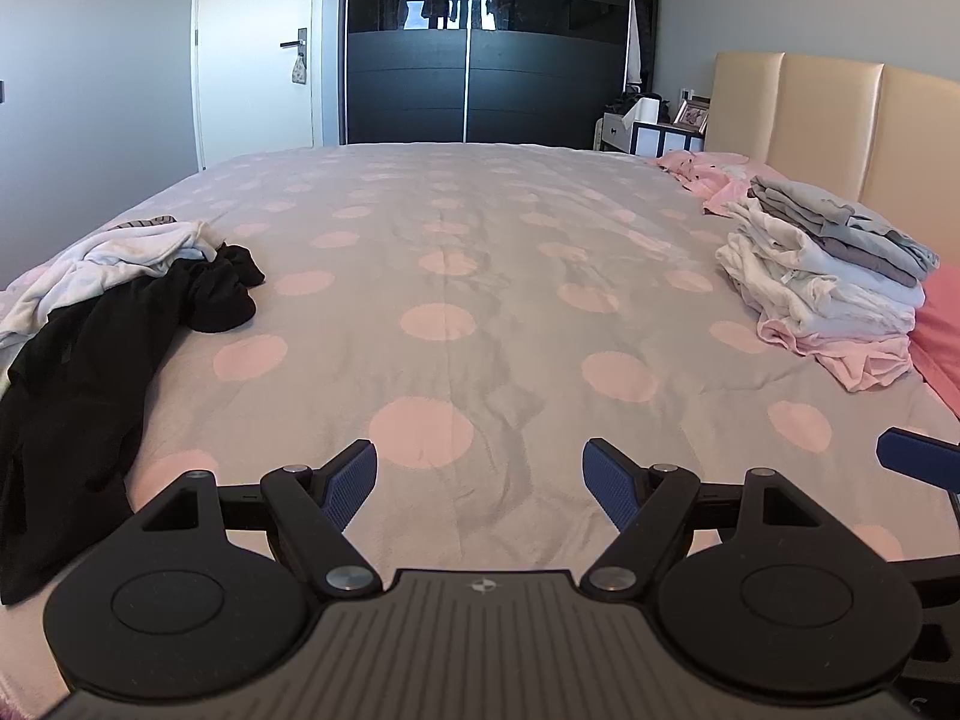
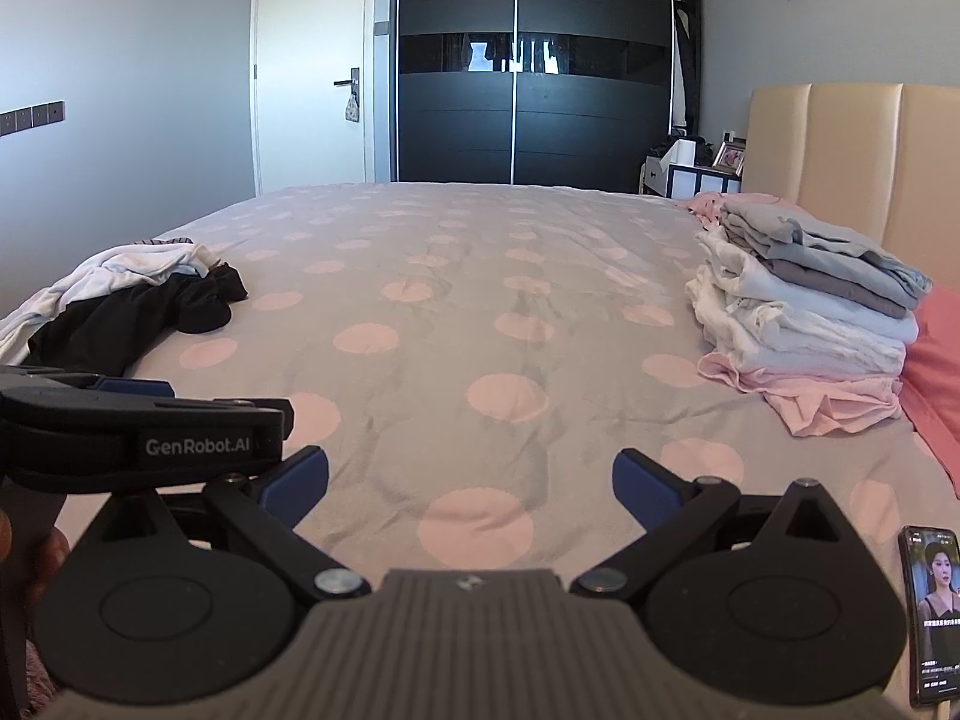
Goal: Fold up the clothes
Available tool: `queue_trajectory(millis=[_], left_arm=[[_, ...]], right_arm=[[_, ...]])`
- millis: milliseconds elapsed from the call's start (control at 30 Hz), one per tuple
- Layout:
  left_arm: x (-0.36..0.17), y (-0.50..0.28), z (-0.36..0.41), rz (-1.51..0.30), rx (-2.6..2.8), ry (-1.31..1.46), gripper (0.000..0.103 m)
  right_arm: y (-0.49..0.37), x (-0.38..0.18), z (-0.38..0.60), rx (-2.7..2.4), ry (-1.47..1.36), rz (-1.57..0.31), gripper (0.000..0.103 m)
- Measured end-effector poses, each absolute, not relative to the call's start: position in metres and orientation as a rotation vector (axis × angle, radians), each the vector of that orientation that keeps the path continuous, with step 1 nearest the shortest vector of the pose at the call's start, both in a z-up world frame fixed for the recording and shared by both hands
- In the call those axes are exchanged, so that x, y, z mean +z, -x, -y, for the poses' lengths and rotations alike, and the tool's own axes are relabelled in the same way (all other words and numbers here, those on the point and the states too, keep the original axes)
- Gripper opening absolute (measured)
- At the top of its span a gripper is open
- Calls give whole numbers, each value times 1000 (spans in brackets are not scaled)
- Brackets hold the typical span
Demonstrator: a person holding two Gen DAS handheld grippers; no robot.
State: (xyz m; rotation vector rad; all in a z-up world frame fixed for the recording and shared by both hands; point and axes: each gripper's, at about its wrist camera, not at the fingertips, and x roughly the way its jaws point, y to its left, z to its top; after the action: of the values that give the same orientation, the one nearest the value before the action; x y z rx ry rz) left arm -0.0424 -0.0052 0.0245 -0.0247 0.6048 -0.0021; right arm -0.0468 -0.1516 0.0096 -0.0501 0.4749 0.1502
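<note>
Left wrist view: left gripper [image 1: 480, 483] nearest the lens, jaws spread wide, nothing between them, hovering over bare polka-dot bedspread [image 1: 480, 276]. The unfolded heap lies to its left: a black garment [image 1: 120, 354] draped toward the bed edge, a white garment [image 1: 120, 258] bunched behind and touching it. The folded stack [image 1: 828, 288] sits well apart at the right, near the headboard [image 1: 840, 114]. Right wrist view: right gripper [image 2: 471, 489] likewise spread and empty above the bedspread; a phone [image 2: 933, 612] lies at lower right. Judgement: between items, one fold done, next pick not begun. The next move likely calls for both grippers to swing left, pinch the black garment and spread it flat on the bare middle.
</note>
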Motion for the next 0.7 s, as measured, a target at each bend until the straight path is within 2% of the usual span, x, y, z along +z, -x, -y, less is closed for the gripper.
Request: queue_trajectory(millis=[700], left_arm=[[22, 43, 7, -625, 11, 16, 75]], right_arm=[[44, 5, 151, 143, 29, -495, 102]])
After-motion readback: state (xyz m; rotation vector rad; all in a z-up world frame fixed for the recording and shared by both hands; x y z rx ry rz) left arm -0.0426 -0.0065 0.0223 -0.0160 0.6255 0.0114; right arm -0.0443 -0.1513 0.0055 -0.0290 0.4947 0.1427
